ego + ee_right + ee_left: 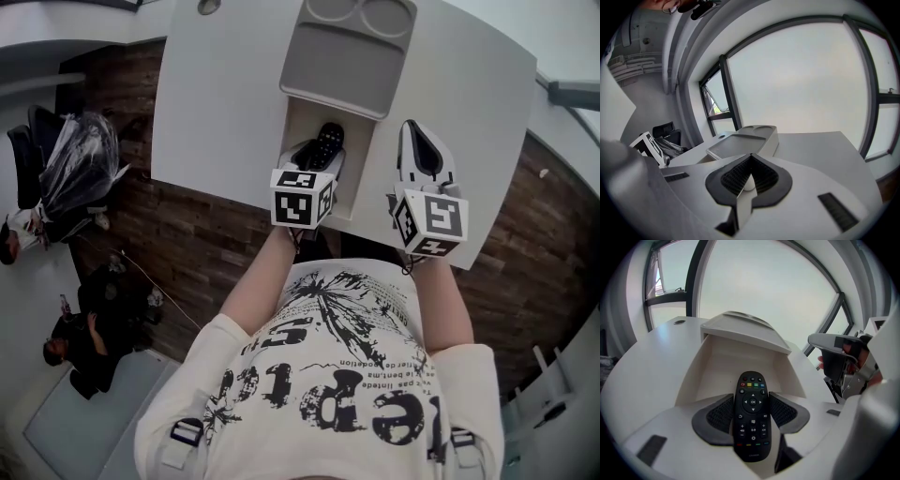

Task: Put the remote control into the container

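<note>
Nearest: person's white T-shirt [328, 375] with black print, both bare forearms reaching forward from it.
Left gripper [317, 157]: clamped on the remote control; its marker cube faces the head camera.
Left pads [721, 413]: dark, ribbed, one pressed to each long side of the remote control at its lower half.
Remote control [752, 416]: black, button side up, coloured keys at the far end; gripped lengthwise, far end pointing into the container's open compartment. In the head view the remote control [326, 145] hangs over that opening; whether it touches the bottom cannot be told.
Right gripper [413, 133]: jaws together, nothing between them; over the bare table, just right of the container. In its own view the right gripper [750, 176] shows the ribbed pads meeting in a closed seam.
Container [302, 117]: pale box on the table, near compartment open and light inside.
Lid [345, 58]: grey, covering the container's far part, with two round recesses at its far end.
Table [220, 112]: white, curved edge, carrying the container.
Floor [202, 244]: dark wood planks below the table edge.
Windows [806, 79]: large, dark-framed, bright, beyond the table.
</note>
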`<action>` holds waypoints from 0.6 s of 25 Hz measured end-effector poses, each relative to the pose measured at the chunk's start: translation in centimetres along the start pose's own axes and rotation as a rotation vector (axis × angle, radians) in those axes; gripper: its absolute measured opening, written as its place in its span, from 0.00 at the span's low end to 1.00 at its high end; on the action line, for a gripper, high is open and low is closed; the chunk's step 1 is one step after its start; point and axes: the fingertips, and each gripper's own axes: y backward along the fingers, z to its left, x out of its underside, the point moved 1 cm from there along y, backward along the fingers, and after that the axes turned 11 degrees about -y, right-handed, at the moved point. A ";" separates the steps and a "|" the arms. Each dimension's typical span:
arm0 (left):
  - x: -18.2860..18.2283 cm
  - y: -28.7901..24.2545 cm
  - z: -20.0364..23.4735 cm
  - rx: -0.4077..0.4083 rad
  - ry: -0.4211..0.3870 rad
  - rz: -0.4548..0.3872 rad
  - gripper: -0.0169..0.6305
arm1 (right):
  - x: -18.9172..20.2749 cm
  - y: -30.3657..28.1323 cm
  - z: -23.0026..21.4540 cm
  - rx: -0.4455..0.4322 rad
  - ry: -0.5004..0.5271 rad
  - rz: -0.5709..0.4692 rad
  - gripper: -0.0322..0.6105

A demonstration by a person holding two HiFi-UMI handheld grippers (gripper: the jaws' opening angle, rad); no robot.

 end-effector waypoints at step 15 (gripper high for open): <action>-2.9 3.3 -0.7 0.028 -0.043 -0.099 0.41 | -1.5 1.8 0.6 0.035 -0.004 -0.049 0.04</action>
